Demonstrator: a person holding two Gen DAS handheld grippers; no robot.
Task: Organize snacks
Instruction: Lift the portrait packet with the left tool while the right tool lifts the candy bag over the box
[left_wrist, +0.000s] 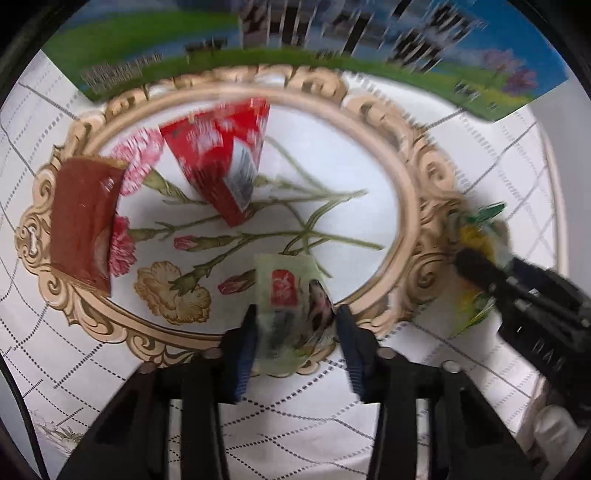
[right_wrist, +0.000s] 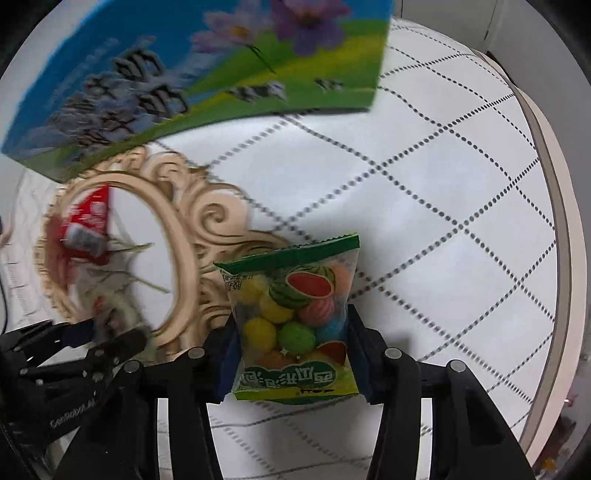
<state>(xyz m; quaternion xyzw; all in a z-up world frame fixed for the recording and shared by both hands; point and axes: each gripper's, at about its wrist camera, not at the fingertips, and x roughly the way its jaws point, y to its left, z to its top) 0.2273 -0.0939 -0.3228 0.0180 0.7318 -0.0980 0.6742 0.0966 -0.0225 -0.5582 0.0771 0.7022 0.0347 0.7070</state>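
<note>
Candy bag sits clamped between right gripper fingers.

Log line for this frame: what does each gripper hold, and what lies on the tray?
left gripper: shut on pale green packet | right gripper: shut on watermelon candy bag | tray: red packet, brown packet

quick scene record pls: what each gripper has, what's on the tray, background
left gripper: shut on pale green snack packet, over the tray's near rim
right gripper: shut on watermelon gumball bag, beside the tray's right rim
tray: oval, ornate gold rim, carnation print
on tray: red snack box; brown packet at left rim
behind tray: blue-green printed box
surface: white quilted cloth
image: motion blur, packet labels unreadable
</note>
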